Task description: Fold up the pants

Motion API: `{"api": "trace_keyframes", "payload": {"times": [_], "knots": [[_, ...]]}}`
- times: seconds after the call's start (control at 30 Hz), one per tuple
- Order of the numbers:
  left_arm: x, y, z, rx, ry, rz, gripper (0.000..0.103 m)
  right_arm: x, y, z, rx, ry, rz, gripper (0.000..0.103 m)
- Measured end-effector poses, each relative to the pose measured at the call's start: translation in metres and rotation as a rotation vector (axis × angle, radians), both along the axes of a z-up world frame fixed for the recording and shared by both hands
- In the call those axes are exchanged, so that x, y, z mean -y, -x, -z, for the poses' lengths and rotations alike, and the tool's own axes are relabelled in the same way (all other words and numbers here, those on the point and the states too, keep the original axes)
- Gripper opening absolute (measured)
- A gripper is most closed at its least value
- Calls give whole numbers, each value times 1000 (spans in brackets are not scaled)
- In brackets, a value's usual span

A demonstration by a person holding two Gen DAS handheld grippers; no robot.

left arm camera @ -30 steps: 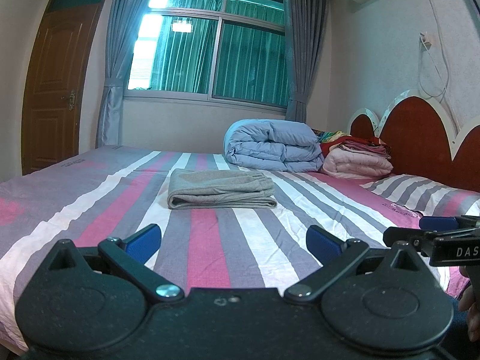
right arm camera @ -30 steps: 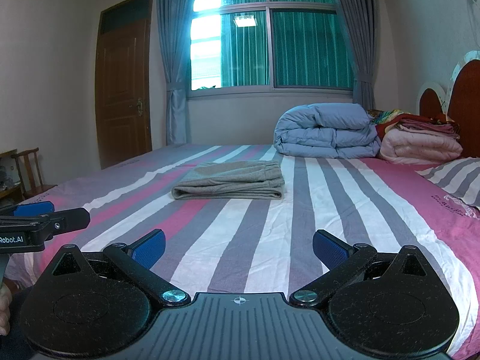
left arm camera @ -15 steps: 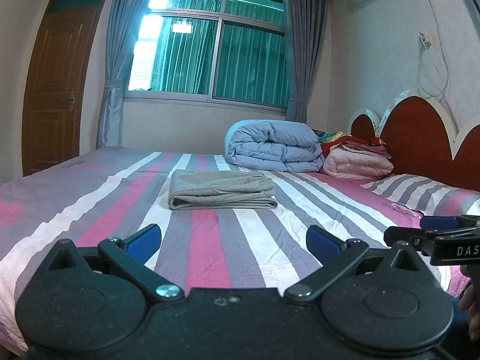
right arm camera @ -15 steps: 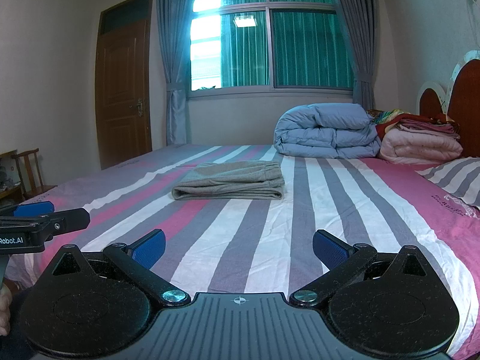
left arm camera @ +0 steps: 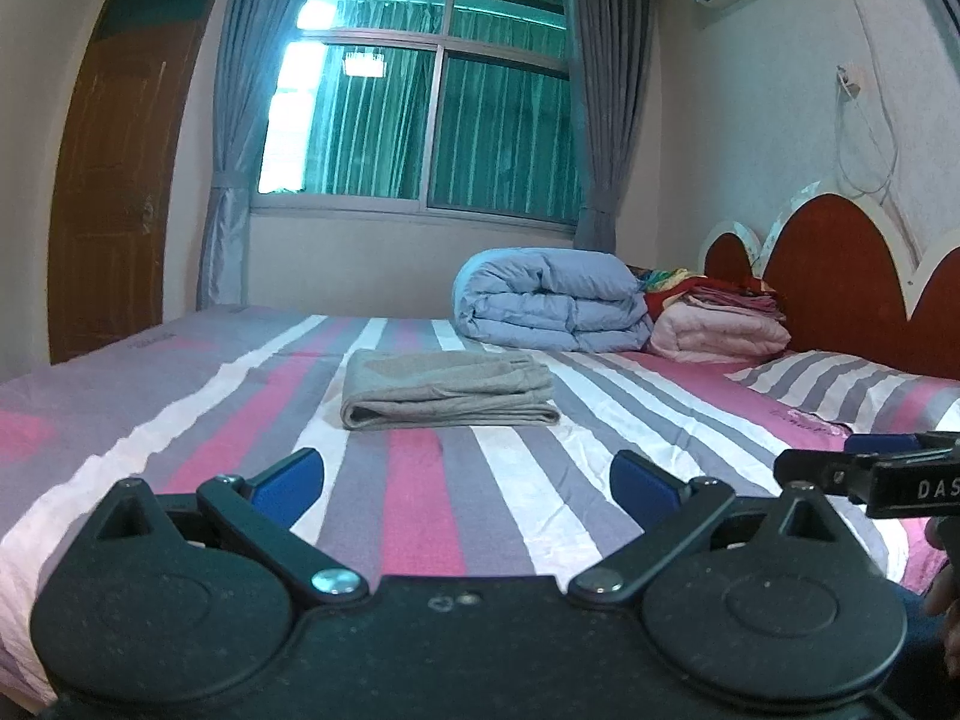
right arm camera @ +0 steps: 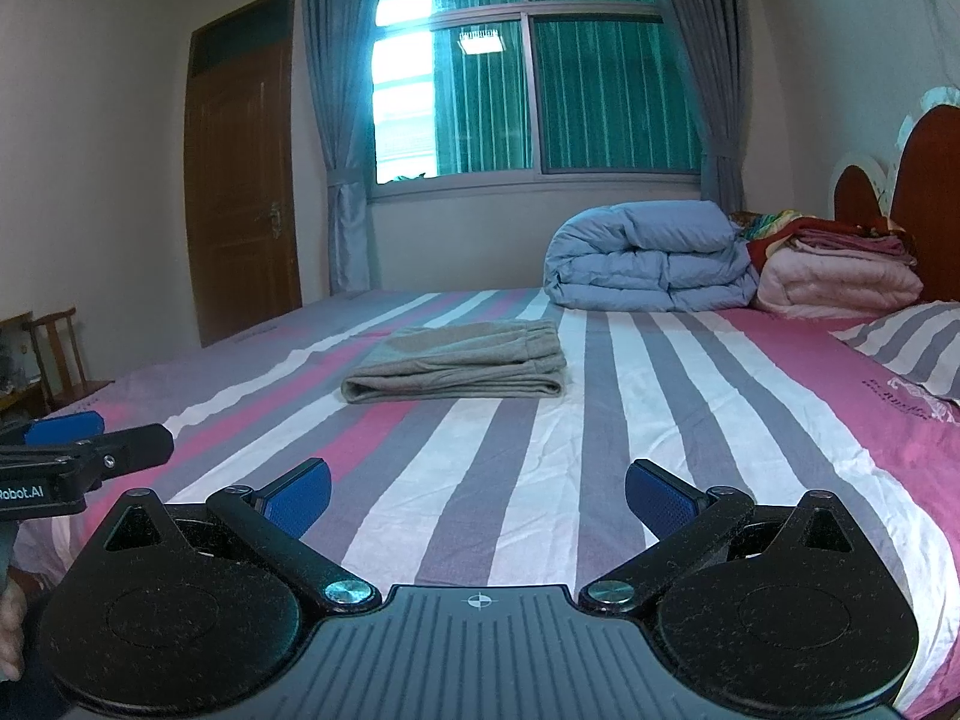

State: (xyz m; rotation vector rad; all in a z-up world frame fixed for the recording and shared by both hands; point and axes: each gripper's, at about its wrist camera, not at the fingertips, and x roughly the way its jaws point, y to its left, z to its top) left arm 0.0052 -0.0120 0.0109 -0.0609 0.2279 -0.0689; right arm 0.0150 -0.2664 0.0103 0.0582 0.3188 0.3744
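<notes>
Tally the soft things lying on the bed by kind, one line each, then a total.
Folded grey pants: 1
Folded blue duvet: 1
Folded pink quilt: 1
Striped pillow: 1
Red and patterned bedding stack on the quilt: pieces cannot be counted
Total: 4 countable, plus that stack

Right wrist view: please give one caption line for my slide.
Open right gripper faces folded grey pants on the striped bed.

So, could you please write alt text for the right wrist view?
Folded grey pants lie on a striped bed, with the open right gripper held empty in front of them. A folded blue quilt sits behind, and the left gripper shows at the left edge.
</notes>
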Motion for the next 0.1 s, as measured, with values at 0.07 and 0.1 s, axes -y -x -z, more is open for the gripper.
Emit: {"api": "trace_keyframes", "payload": {"times": [0.07, 0.1], "knots": [[0, 0, 0, 0, -5, 5, 94, 0, 0, 0, 0, -4, 0, 103], [0, -1, 0, -5, -7, 12, 94, 0, 0, 0, -1, -6, 2, 103]]}}
